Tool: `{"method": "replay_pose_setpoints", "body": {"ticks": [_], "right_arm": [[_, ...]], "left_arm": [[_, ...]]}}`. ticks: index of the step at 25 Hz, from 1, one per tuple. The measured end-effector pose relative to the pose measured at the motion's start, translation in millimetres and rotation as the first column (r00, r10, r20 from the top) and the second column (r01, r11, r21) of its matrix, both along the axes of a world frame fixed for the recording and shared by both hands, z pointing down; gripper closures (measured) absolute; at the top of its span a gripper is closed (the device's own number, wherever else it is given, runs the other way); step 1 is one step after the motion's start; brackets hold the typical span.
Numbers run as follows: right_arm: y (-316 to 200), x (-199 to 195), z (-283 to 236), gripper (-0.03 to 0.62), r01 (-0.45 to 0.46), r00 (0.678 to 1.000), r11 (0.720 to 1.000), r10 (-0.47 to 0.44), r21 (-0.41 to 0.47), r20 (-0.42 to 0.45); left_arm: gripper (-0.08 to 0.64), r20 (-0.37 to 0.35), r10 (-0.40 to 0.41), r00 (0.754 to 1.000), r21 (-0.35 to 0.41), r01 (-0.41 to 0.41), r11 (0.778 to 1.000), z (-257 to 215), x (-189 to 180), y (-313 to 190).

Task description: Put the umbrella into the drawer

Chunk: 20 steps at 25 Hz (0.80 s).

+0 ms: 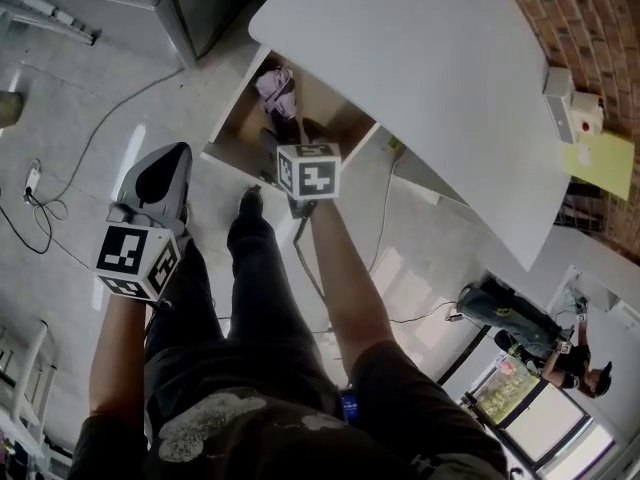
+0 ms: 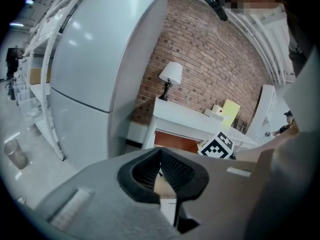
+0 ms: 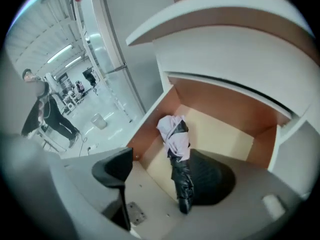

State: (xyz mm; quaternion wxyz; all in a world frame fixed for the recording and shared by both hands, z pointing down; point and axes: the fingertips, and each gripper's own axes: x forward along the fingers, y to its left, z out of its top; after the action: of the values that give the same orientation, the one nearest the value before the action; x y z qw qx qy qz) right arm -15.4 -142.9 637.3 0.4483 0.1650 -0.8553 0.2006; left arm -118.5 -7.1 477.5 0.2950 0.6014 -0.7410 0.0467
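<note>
Inside the open drawer (image 3: 150, 129) under the white table (image 1: 420, 78): one folded umbrella (image 3: 176, 149), lying lengthwise; right claw (image 3: 165, 176) above it, wide and empty; left claw (image 2: 161, 171) closed, empty; risk, black end may snag if the drawer is shoved shut.

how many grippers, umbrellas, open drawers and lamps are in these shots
grippers: 2, the left gripper and the right gripper
umbrella: 1
open drawer: 1
lamp: 1
total: 5
</note>
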Motion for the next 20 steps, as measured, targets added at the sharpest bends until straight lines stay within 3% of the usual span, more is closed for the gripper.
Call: {"method": "replay_pose_setpoints", "body": {"ticks": [6,13,16,19,20], "right_arm": [[26,9,-51,0.238,-0.127,0.990,0.991,0.125,0.031,0.067],[54,20,-106,0.264,-0.262,0.959,0.957,0.243,0.124,0.149],[67,35,-130,0.278,-0.343,0.931,0.929,0.316,0.142,0.180],[79,54,-157,0.402,-0.446,0.887,0.880,0.412,0.161,0.207],[84,60,-165,0.407,-0.480,0.869,0.863,0.444,0.157,0.219]], "left_arm": [[0.549,0.018,0.126,0.992,0.032,-0.127,0.991,-28,-10,23],[0.549,0.059,0.297,0.953,0.068,-0.301,0.951,-49,-19,36],[0.549,0.065,0.378,0.924,0.082,-0.382,0.920,-58,-10,37],[0.549,0.068,0.456,0.887,0.094,-0.461,0.883,-71,2,36],[0.549,0.066,0.475,0.878,0.096,-0.479,0.873,-75,6,35]]}}
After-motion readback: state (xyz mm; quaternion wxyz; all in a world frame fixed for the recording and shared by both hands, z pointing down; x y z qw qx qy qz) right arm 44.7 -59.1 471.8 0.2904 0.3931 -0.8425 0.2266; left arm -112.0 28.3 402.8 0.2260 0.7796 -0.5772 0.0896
